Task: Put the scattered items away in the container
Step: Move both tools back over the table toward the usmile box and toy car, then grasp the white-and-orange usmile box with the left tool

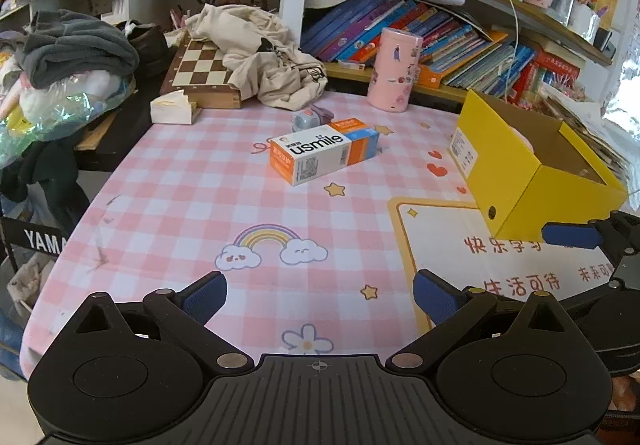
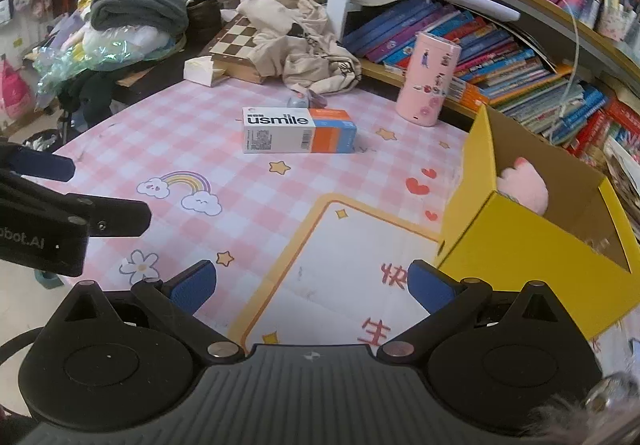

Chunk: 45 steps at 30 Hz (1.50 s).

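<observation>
Left gripper [image 1: 320, 295] low over pink checked cloth [image 1: 180, 181], fingers spread wide, nothing between. usmile box [image 1: 326, 153] lies flat mid-table, well ahead of both grippers. Small grey-purple gadget [image 1: 310, 117] just behind it, contact unclear. Pink canister [image 1: 394, 69] upright further back, near bookshelf. Right gripper [image 2: 312, 285] fingers spread, empty, right pad just beside yellow box [image 2: 520, 245]. Yellow box open-topped at right, pink plush [image 2: 524, 185] inside.
</observation>
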Motion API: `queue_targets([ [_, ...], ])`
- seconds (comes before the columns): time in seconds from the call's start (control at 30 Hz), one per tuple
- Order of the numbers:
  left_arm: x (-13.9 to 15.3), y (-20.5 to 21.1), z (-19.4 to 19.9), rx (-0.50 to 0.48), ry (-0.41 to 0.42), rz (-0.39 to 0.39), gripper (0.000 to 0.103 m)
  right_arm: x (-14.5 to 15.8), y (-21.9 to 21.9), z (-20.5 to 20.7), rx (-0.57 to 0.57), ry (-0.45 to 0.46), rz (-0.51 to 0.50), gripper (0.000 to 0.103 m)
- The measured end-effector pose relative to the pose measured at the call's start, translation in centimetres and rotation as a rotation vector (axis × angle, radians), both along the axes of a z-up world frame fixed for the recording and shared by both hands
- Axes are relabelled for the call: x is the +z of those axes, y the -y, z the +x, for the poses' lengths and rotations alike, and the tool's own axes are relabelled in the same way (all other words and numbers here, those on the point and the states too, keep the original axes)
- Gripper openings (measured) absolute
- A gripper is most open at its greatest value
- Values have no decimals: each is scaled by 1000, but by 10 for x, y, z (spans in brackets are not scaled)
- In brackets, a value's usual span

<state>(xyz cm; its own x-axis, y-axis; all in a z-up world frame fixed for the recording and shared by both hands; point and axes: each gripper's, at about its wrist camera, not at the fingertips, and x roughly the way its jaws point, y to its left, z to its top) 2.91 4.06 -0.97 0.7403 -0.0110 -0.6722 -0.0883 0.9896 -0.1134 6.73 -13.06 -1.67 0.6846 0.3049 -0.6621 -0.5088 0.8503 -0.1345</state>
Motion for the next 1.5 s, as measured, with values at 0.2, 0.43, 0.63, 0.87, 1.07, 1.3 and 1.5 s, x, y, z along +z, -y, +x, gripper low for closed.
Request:
queue_targets([
  [0.2, -1, -3, 21, 13, -2, 6, 101, -2, -4, 24, 19, -7, -1, 103],
  [0.43, -7, -6, 46, 30, -17, 8, 101, -8, -9, 57, 52, -31, 1, 103],
  [0.63, -8, -9, 62, 34, 11, 29, 101, -13, -16, 81, 89, -52, 6, 103],
  [0.87, -13, -20, 88, 59, 6, 14, 101, -18, -27, 113, 89, -84, 48, 103],
  [1.07, -11, -24, 113, 41, 0, 36, 101, -21, -36, 132, 101, -99, 77, 103],
  [1.3, -13, -29, 148, -2, 7, 66, 101, -25, -42, 152, 98, -114, 71, 103],
  [1.5, -28, -26, 192, -131, -11, 123, 101, -30, -42, 172, 71, -133, 67, 103],
])
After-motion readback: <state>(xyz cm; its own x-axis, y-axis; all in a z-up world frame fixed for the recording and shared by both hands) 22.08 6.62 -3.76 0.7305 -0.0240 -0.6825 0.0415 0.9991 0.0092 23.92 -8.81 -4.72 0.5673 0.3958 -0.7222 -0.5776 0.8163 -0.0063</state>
